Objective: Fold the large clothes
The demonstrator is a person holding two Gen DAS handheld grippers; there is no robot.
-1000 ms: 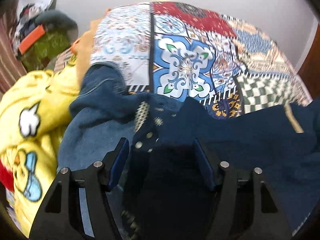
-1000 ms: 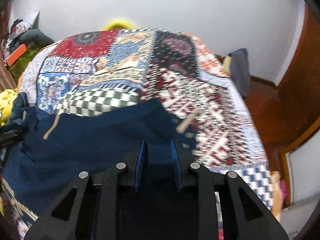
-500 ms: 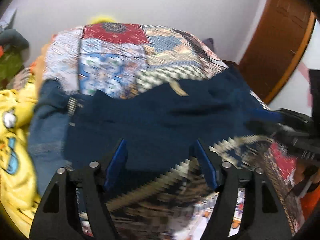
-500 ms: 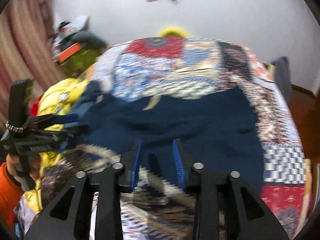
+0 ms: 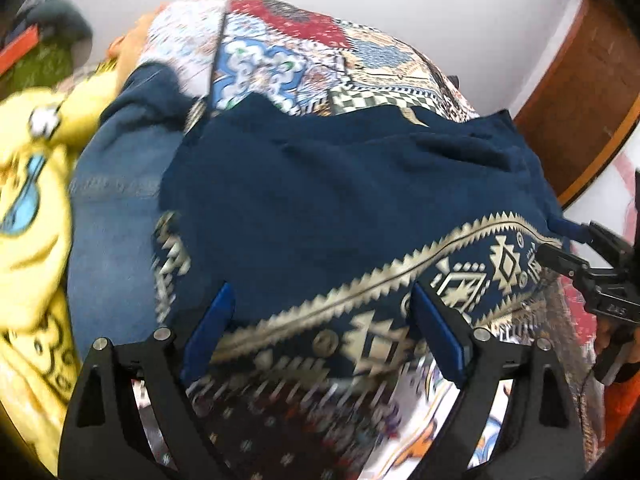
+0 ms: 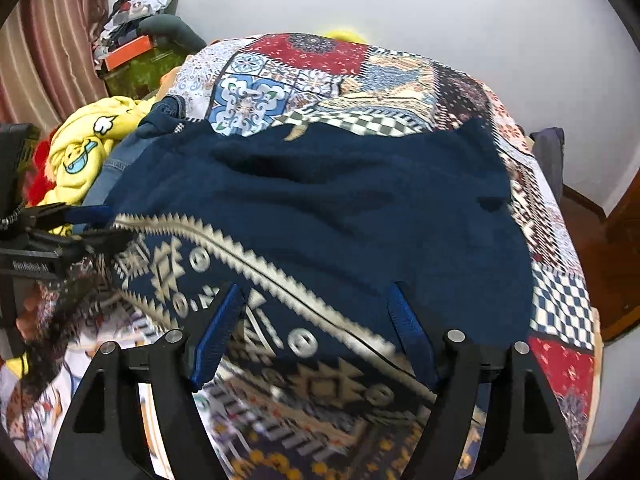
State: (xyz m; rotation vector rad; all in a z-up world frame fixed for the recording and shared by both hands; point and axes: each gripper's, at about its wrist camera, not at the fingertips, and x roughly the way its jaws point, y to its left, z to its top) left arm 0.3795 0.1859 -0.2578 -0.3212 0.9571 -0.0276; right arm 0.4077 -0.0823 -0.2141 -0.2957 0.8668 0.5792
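A large navy garment with a cream patterned border lies spread on the patchwork bedspread; it also shows in the right wrist view. My left gripper is open, its blue pads wide apart above the border at the garment's near edge. My right gripper is open too, over the near border. Each gripper shows in the other's view: the right one at the garment's right edge, the left one at its left edge.
Blue jeans and a yellow cartoon-print garment lie left of the navy one. Clutter with an orange box sits by the curtain. A wooden door is on the right. A white wall stands behind the bed.
Both grippers have pulled back toward the near edge of the bed. The right gripper has opened and let go of the garment, which now lies spread with its border showing.
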